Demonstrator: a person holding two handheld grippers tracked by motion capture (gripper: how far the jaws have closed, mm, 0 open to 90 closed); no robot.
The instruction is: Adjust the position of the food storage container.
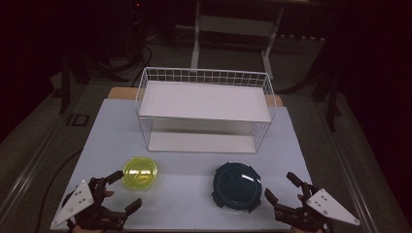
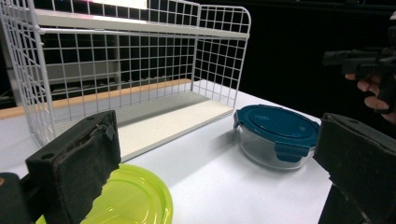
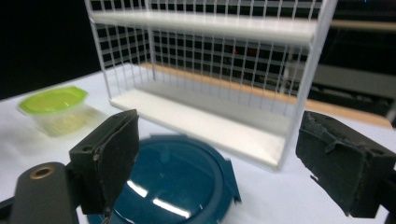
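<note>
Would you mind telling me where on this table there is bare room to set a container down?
Both shelves of the white wire rack are bare. On the table, free patches lie between the green-lidded container and the blue-lidded container, and along the strip in front of the rack. It is crowded near the front edge, where each open claw, left and right, flanks a container.
</note>
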